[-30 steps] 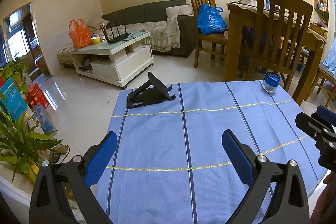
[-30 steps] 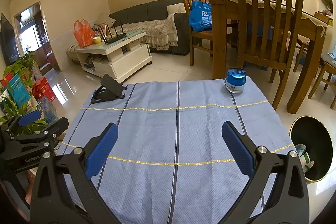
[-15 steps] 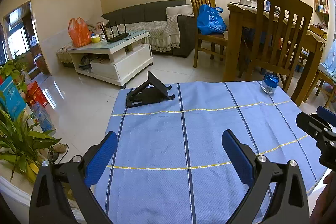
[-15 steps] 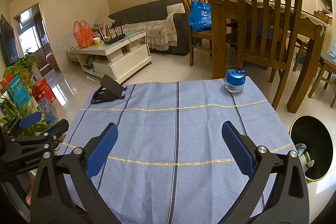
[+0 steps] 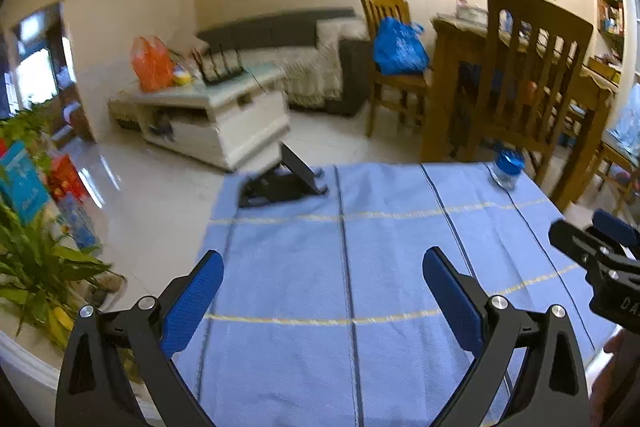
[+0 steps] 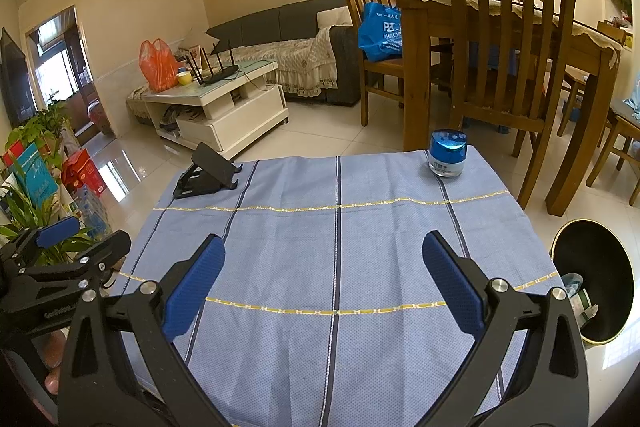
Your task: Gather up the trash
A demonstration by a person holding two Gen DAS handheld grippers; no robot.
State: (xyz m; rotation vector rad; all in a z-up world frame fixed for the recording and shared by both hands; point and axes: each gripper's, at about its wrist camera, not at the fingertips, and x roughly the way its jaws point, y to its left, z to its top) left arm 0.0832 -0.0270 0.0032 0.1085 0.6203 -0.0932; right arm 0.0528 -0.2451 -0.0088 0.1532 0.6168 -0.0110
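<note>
Blue striped cloth covers the tabletop (image 6: 340,247), and on it you have only a black folding stand (image 6: 206,173) at the far left corner and a blue-capped jar (image 6: 447,154) at the far right corner; neither reads clearly as trash. Your left hand-held gripper (image 5: 322,287) and right hand-held gripper (image 6: 323,275) both hover above the near edge with fingers spread wide and nothing between them. What trash can be seen already lies in the black bin (image 6: 596,283) on the floor, just off the tabletop's right edge. The risk from here, as I judge it, is a mistaken pick: reach for the jar and you may bin something that belongs. It also sits close to the cloth's edge, so a glancing finger could knock it to the tiled floor. The left view is blurred, so judge your aim by the right one.
</note>
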